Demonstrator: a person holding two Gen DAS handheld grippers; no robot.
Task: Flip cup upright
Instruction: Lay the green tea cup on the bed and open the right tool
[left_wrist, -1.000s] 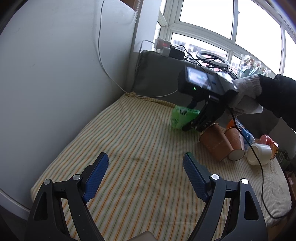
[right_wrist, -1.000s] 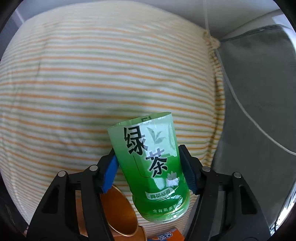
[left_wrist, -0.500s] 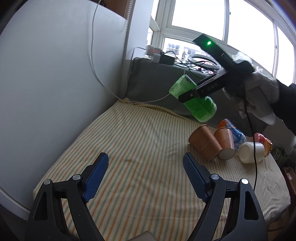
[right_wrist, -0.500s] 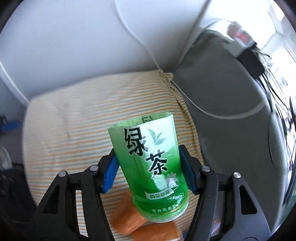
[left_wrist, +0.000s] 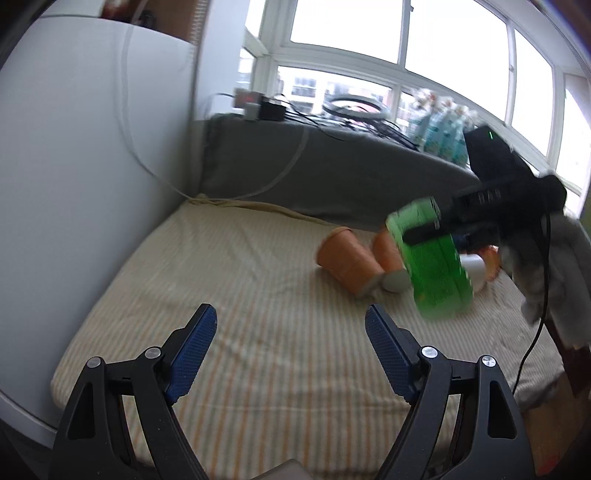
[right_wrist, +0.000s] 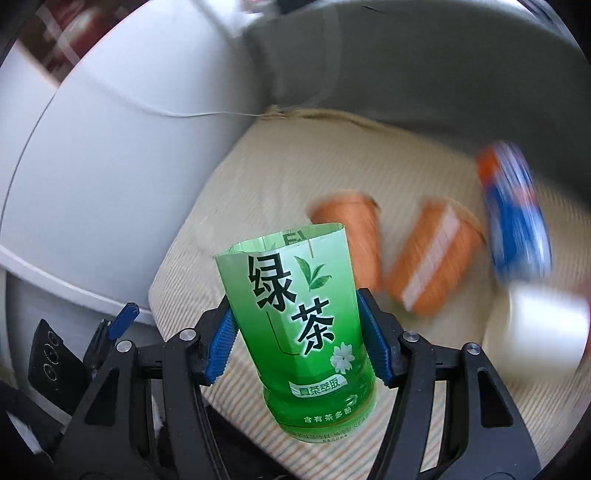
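Observation:
My right gripper (right_wrist: 295, 328) is shut on a green cup (right_wrist: 299, 317), cut from a green tea bottle with black Chinese letters. In the left wrist view the green cup (left_wrist: 430, 258) hangs tilted in the air above the striped cushion (left_wrist: 236, 295), open end up and to the left, held by the right gripper (left_wrist: 428, 236). My left gripper (left_wrist: 290, 347) is open and empty, low over the cushion's front.
Two orange paper cups (left_wrist: 347, 262) lie on their sides on the cushion, with a white cup (left_wrist: 472, 266) and a blue-orange cup (right_wrist: 513, 214) beside them. A white wall panel (left_wrist: 92, 166) is on the left, a grey cushion (left_wrist: 314, 173) and window behind.
The right gripper has swung the green cup down and to the right, from high by the window to just above the lying cups, turning it. The left gripper has stayed open.

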